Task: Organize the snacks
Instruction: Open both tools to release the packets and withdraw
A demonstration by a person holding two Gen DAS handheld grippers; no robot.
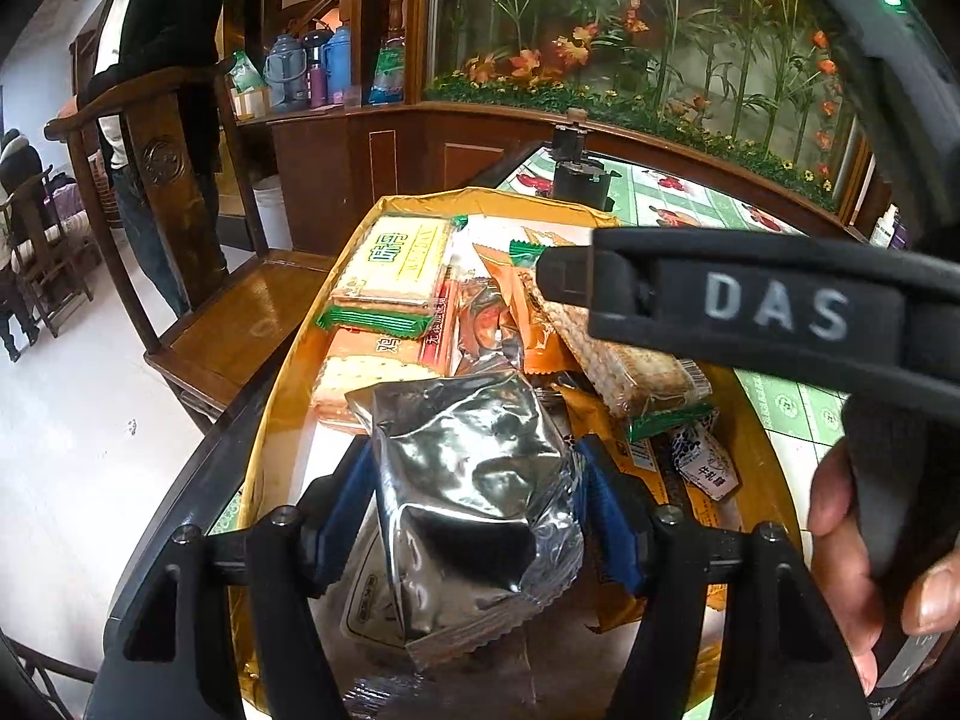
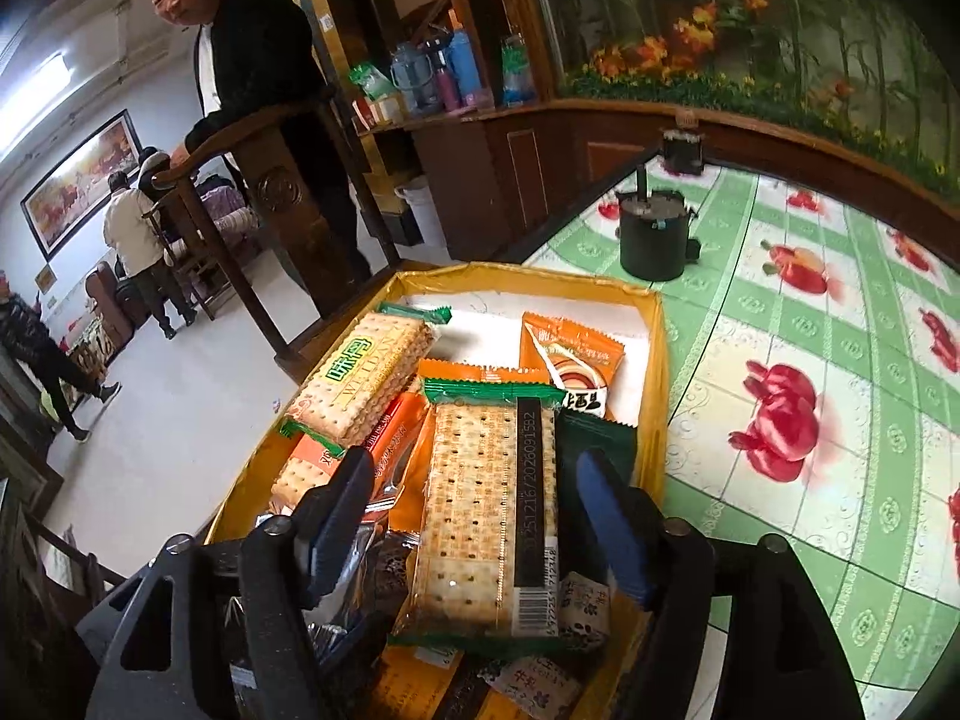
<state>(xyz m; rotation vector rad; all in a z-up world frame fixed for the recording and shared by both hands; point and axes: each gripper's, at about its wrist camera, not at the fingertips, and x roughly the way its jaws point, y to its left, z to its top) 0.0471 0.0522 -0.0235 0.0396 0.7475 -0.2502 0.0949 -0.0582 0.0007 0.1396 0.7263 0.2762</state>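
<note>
A yellow-walled box [image 1: 420, 202] full of snack packs sits on the table; its rim also shows in the right wrist view [image 2: 654, 360]. My left gripper [image 1: 477, 468] is shut on a silver foil pack [image 1: 468, 480], held over the box. My right gripper [image 2: 474, 492] is open, its blue-padded fingers [image 2: 606, 504] on either side of a green-edged cracker pack [image 2: 486, 510] that lies on the pile, not touching it. The right gripper's black body marked DAS [image 1: 774, 306] crosses the left wrist view above the same pack [image 1: 624, 360]. More cracker packs [image 2: 360, 384] and orange packs [image 2: 570, 354] lie in the box.
The table has a green and white flowered cloth [image 2: 810, 360]. A black pot-like device [image 2: 654, 234] stands on it beyond the box. A wooden chair [image 1: 180, 180] stands left of the table, a man [image 2: 252, 48] behind it. A flower display [image 1: 630, 30] runs along the back.
</note>
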